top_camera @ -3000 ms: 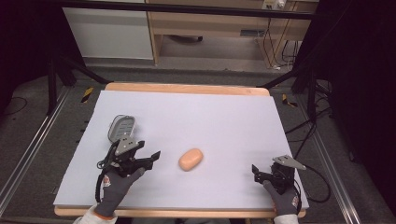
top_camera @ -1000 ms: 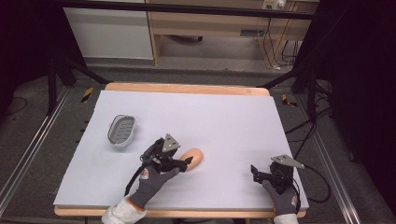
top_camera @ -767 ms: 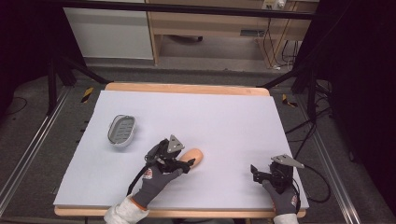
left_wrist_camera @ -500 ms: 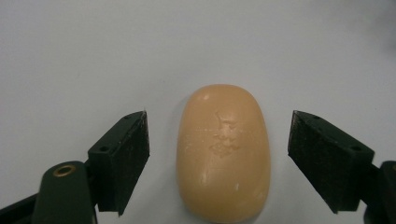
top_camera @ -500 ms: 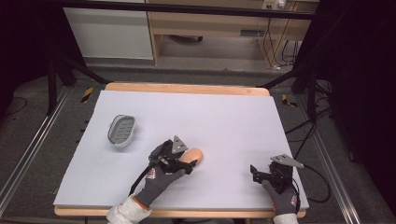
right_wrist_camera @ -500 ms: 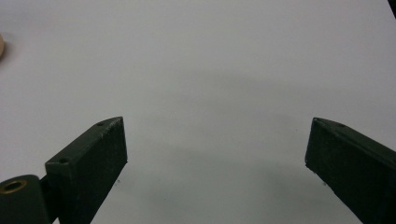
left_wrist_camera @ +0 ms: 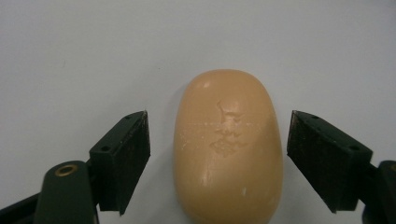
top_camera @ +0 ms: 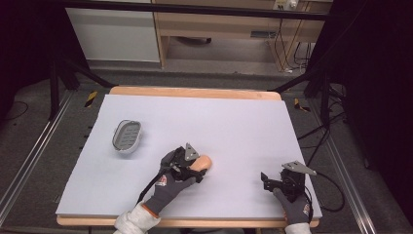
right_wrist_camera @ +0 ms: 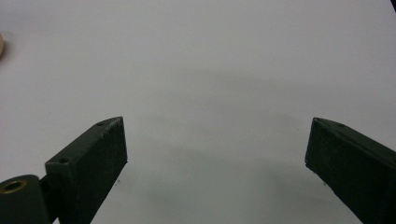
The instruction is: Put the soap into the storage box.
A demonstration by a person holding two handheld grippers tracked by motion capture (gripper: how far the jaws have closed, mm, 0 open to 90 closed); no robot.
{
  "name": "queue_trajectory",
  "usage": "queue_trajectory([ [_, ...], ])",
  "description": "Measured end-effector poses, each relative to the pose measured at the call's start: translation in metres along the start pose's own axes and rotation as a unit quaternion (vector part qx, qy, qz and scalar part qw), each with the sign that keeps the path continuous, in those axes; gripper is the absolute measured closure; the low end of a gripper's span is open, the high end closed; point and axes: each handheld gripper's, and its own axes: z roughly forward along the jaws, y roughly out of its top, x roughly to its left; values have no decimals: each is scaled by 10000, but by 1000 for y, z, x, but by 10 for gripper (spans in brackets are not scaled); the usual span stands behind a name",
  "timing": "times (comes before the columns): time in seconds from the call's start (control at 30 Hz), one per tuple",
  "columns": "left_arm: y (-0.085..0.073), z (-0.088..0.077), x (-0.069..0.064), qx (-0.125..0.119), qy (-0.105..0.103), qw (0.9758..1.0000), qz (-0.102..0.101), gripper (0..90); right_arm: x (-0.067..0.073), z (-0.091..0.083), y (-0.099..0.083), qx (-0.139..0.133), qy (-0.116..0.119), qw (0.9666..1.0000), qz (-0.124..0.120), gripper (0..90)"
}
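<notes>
The left gripper (left_wrist_camera: pixel 218 154) is straddling the soap bar (left_wrist_camera: pixel 228 144), jaws spread, likely hard and slippery, best pinched across its long sides.

Left gripper (top_camera: pixel 195 168), black two-jaw tool in a grey-gloved hand: three seconds ago at the grey oval mesh soap dish (top_camera: pixel 127 137) near the table's left side; since carried rightward to the tan oval bar of soap (left_wrist_camera: pixel 227 144).
Jaws: spread, one on either side of the bar, a gap at each side in the left gripper view.
Soap dish: earlier partly covered by that gripper and nearer the front edge; now uncovered, slightly farther back, well apart from it.
</notes>
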Motion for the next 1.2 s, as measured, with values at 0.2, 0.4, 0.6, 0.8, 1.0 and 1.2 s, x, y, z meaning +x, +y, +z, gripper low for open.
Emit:
queue_trajectory([
  [0.2,1,6,-1,110,4,9999,30,227,0,0,0,7,-8,10000,-4,58],
  [0.4,1,11,-1,245,-35,9997,37,241,0,1,0,20,1,10000,-17,58],
  [0.6,1,16,-2,296,-76,9995,22,293,-1,1,0,19,-6,10000,12,57],
  [0.8,2,18,-2,343,-86,9994,19,310,0,1,0,27,-2,10000,15,57],
  [1.0,2,18,-1,358,-125,9993,-31,314,0,1,0,39,3,10000,-1,57],
  [1.2,4,15,0,381,-161,9991,-38,316,-1,1,0,43,-6,10000,-5,57],
])
